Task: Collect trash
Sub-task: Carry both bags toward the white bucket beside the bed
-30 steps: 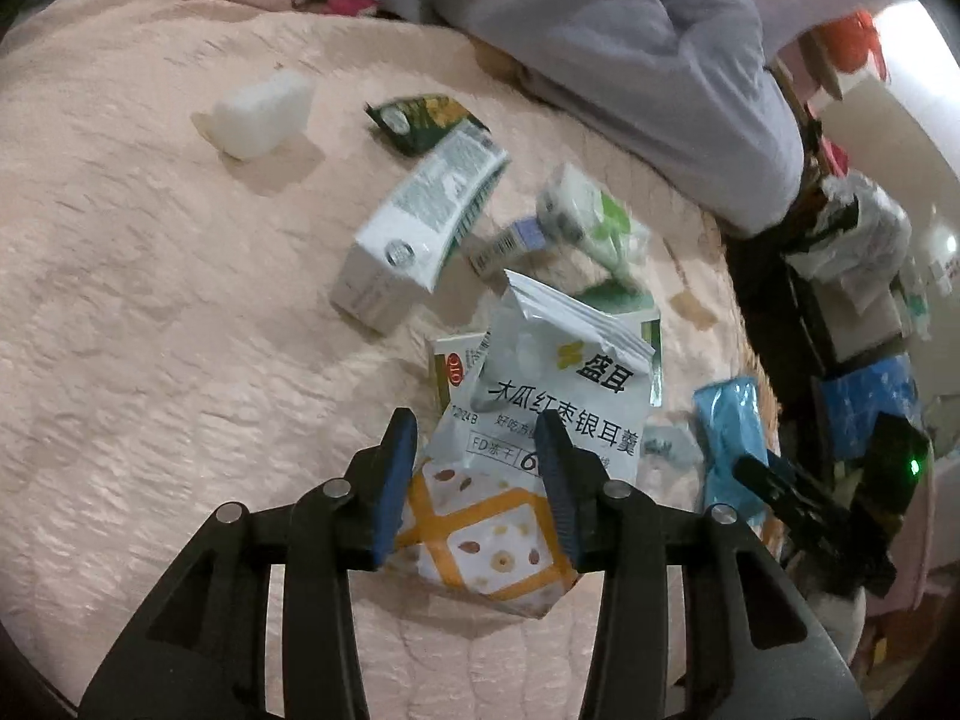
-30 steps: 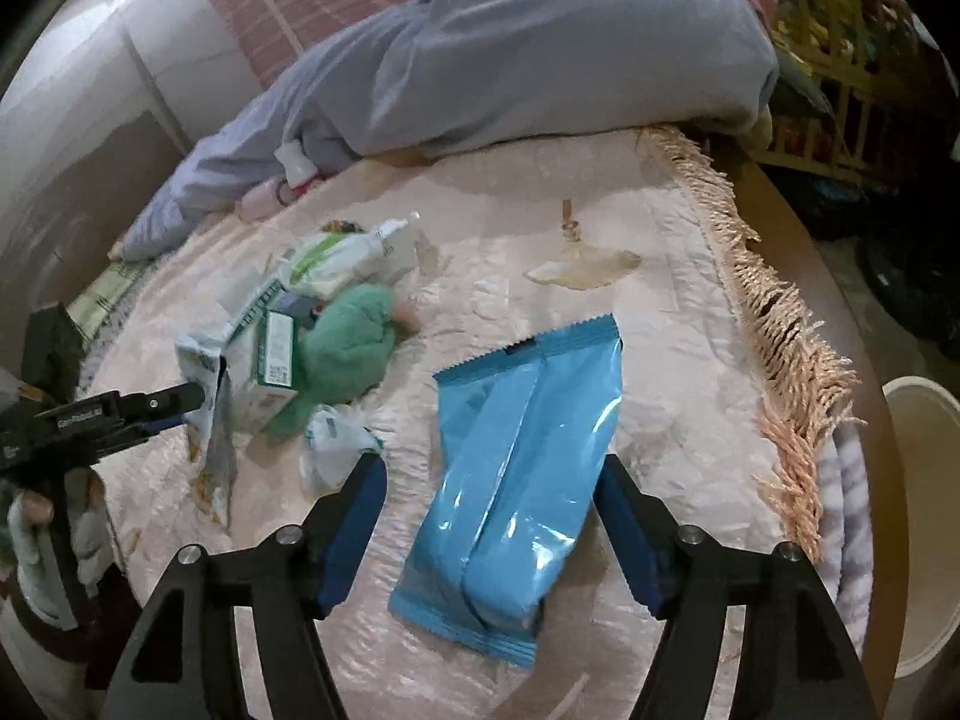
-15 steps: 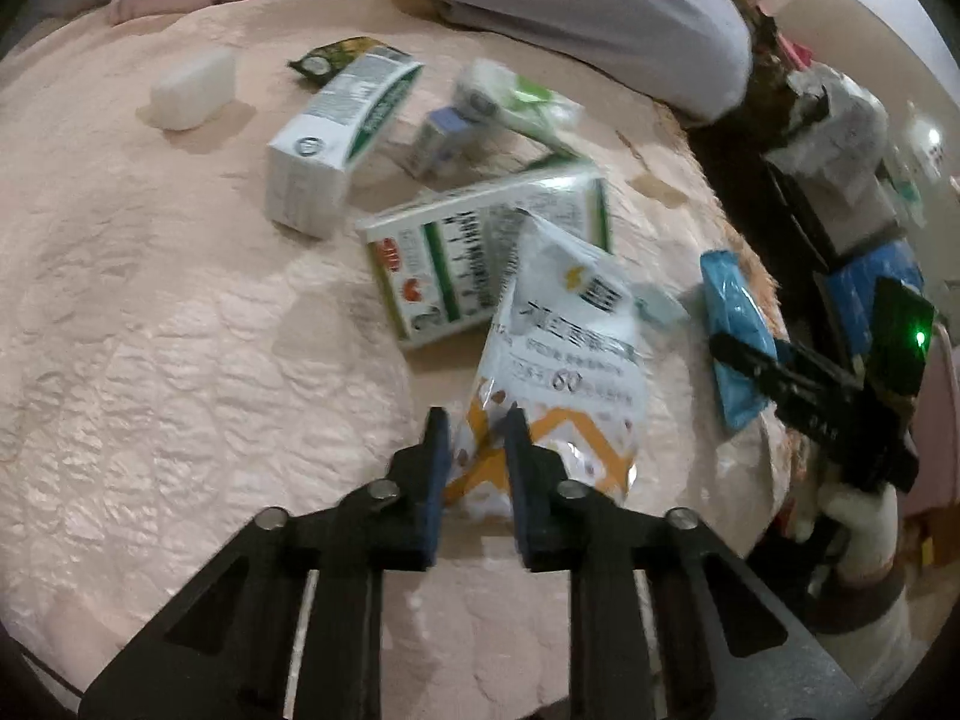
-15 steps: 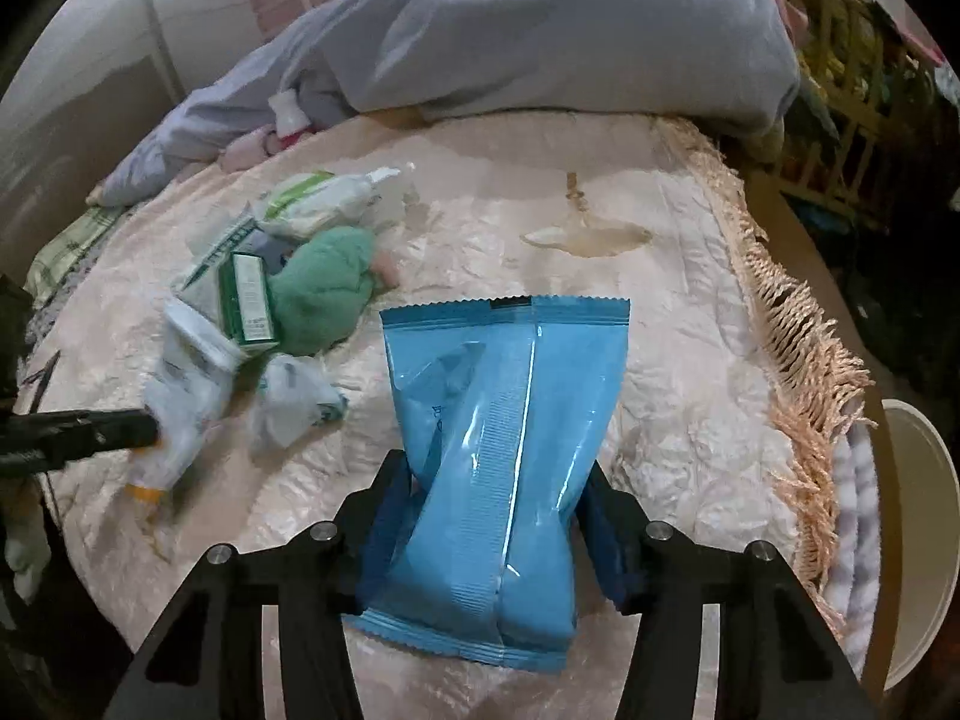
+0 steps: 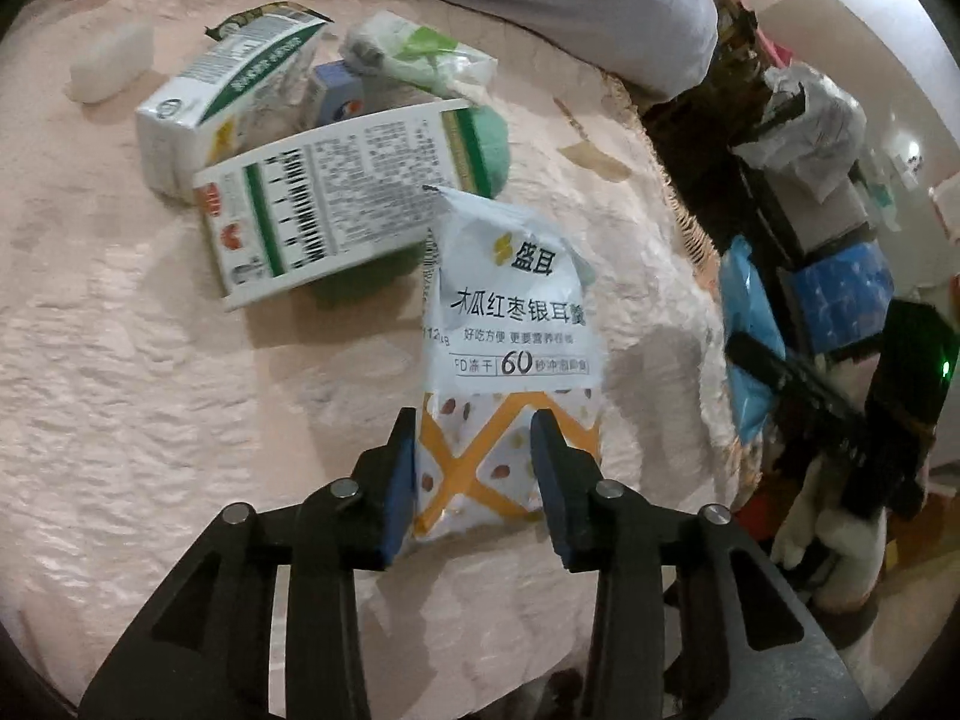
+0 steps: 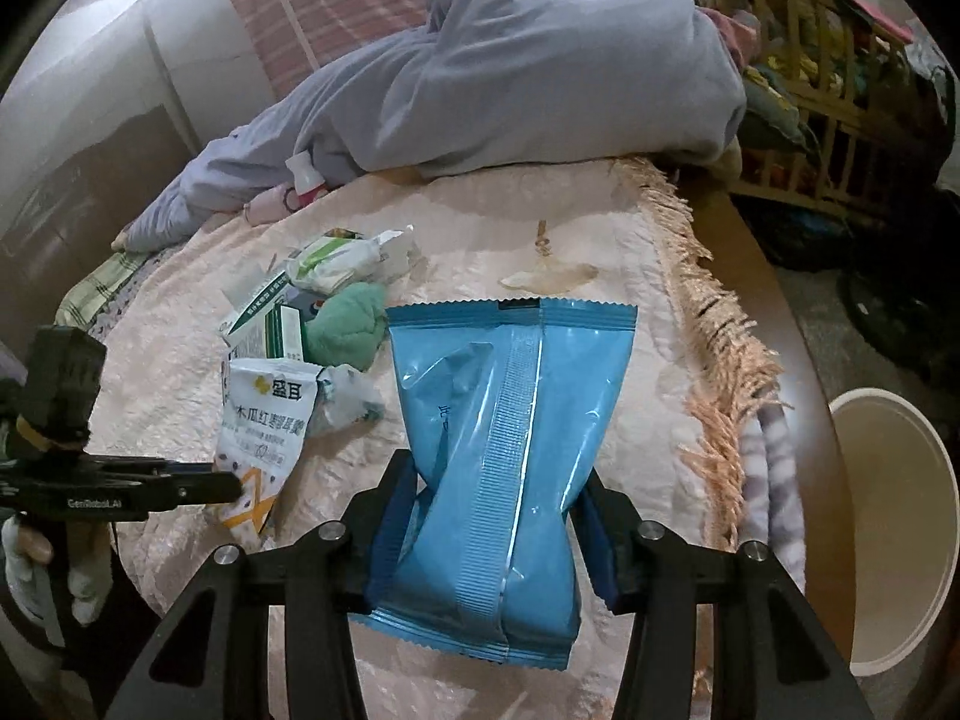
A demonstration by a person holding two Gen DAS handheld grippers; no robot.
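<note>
My left gripper (image 5: 474, 450) is shut on the lower end of a white and orange snack pouch (image 5: 510, 330) and holds it upright over the pink bedspread (image 5: 120, 390). The pouch also shows in the right wrist view (image 6: 264, 420). My right gripper (image 6: 498, 510) is shut on a blue foil packet (image 6: 510, 432) and holds it up above the bedspread. More trash lies behind: a green-striped white carton (image 5: 324, 216), a second carton (image 5: 222, 102), a small blue box (image 5: 336, 102), a white-green wrapper (image 5: 420, 54) and a green cloth ball (image 6: 351, 324).
A white bin (image 6: 888, 546) stands on the floor right of the bed's fringed edge (image 6: 720, 360). A grey-clad figure (image 6: 540, 72) lies across the far side. A white block (image 5: 108, 66) lies far left. Clutter and bags (image 5: 810, 138) stand beyond the bed.
Both grippers closed on their packets and lifted them off the bedspread. The left one's jaws now stand wider around the pouch than half a second ago. The blue packet is raised upright.
</note>
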